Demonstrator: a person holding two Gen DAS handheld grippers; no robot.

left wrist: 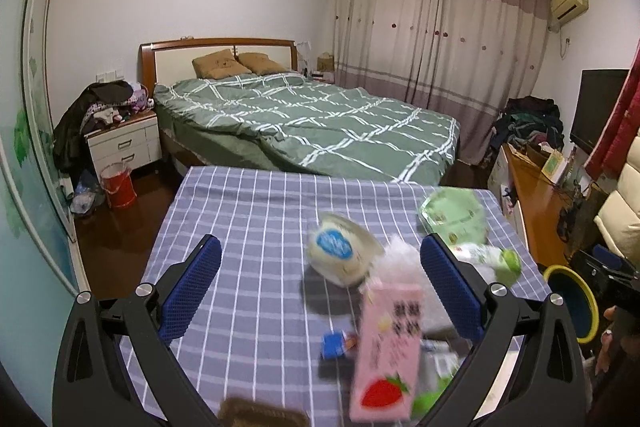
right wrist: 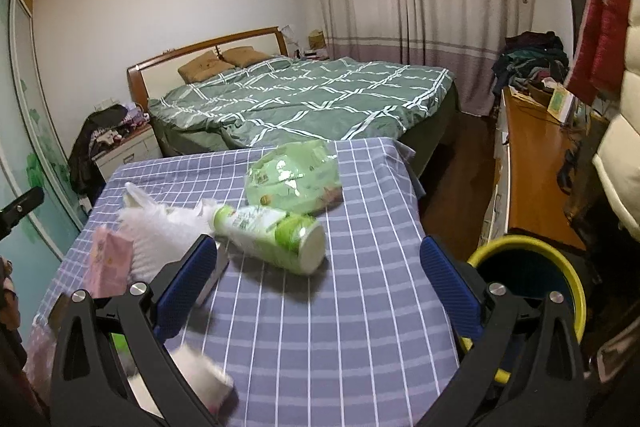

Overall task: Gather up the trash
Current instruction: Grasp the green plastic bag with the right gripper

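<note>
1. Little looks done: the checked blue-grey tablecloth is littered with trash, and the yellow-rimmed bin at the right edge shows nothing inside, as far as I can see.
2. Both grippers are spread wide and hold nothing.
3. The right gripper frames the lying green-and-white plastic bottle at mid-frame, apart from both pads.
4. The left gripper has the pink strawberry carton lower right, the white round tub above it.
</note>
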